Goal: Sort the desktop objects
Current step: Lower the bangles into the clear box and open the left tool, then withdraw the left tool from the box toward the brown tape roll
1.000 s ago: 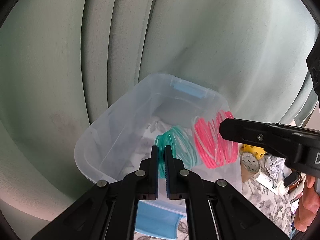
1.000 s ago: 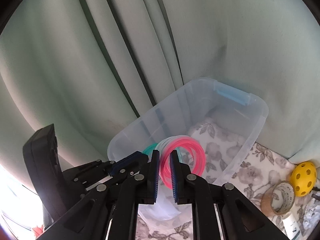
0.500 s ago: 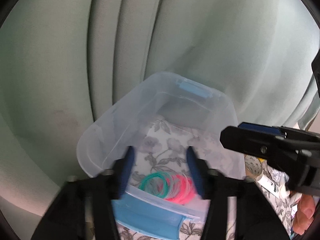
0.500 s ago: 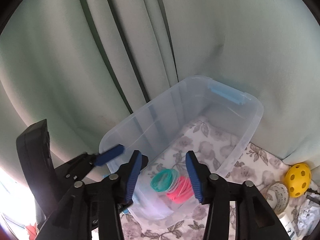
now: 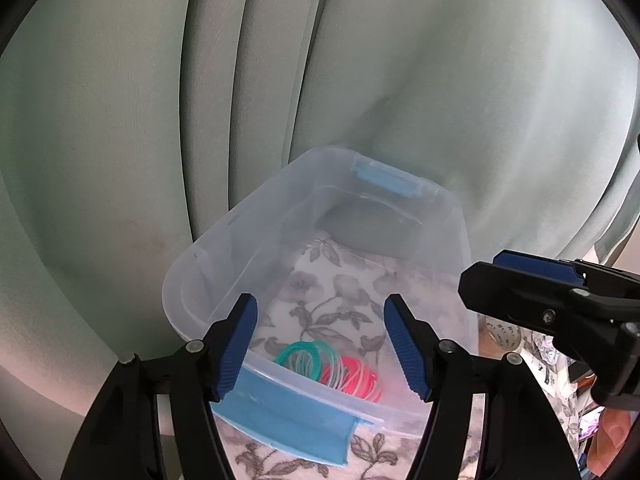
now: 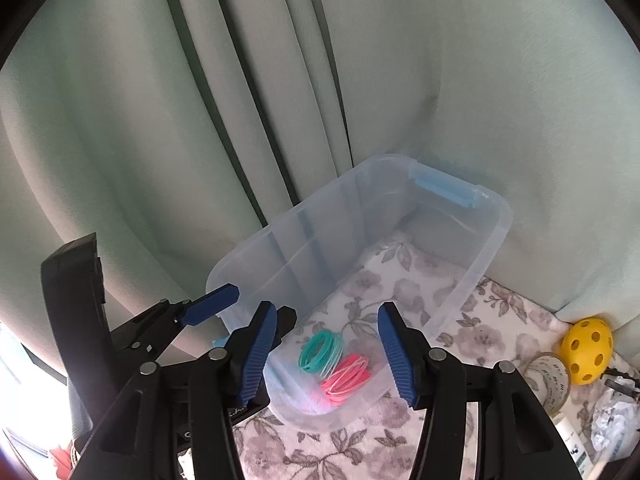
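A green and pink plastic spring coil (image 5: 334, 370) lies on the floor of a clear plastic bin (image 5: 460, 224), at its near end. It also shows in the right wrist view (image 6: 336, 362) inside the bin (image 6: 502, 216). My left gripper (image 5: 320, 344) is open and empty, held above the bin's near end. My right gripper (image 6: 326, 350) is open and empty, also above the coil. The right gripper shows at the right of the left wrist view (image 5: 520, 292); the left gripper shows at the left of the right wrist view (image 6: 216, 308).
The bin stands on a floral cloth (image 6: 360, 452) against pale green curtains (image 6: 440, 60). To its right lie a yellow holed ball (image 6: 586, 354), a roll of tape (image 6: 550, 376), crumpled foil (image 6: 612, 424) and a white tube (image 6: 570, 440). The bin has blue latches (image 5: 292, 416).
A second ago both grippers were shut on the coil, holding it stretched above the bin. Both have opened and the coil has dropped into the bin.
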